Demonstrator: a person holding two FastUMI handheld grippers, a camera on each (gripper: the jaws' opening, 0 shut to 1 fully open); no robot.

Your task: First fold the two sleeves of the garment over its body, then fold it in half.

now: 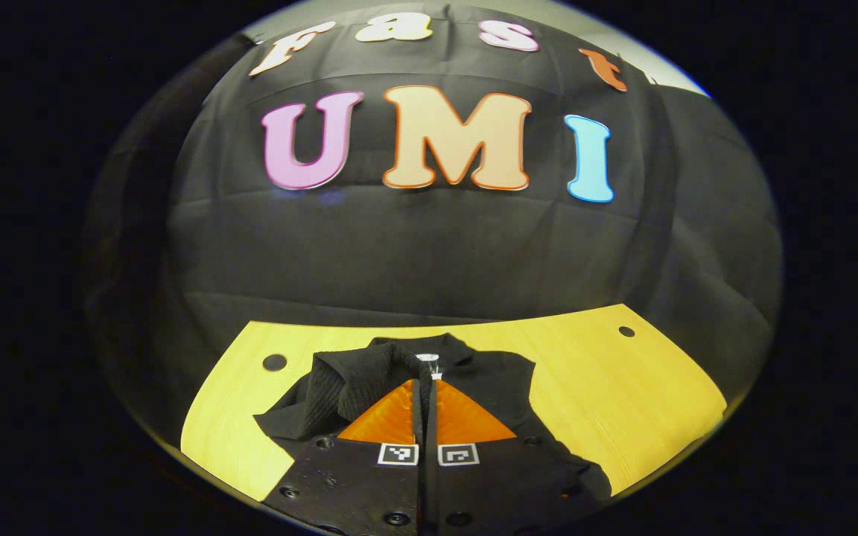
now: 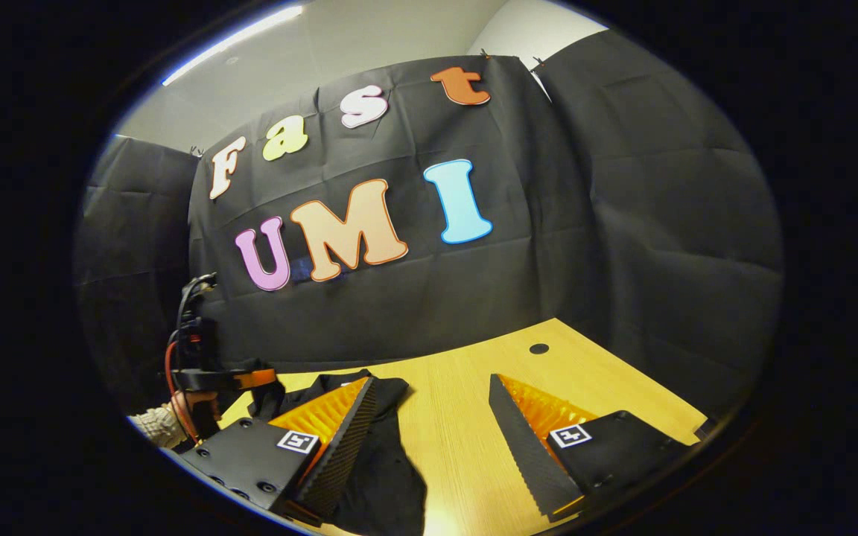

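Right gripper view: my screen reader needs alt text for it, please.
The right gripper hangs open above a yellow wooden table, beside a black garment lying on it. Farther left, the left gripper shows, with a sleeved hand below it.

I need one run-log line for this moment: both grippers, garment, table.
left gripper: shut, over garment | right gripper: open, empty | garment: black, bunched on table | folds: cannot tell

Both views are dim around the edges and strongly bent by the fisheye lens, with straight lines bowing outward. A ceiling light strip point(image 2: 232, 41) glows overhead in the right gripper view, and the yellow worktop point(image 1: 608, 387) is evenly lit and sharp.
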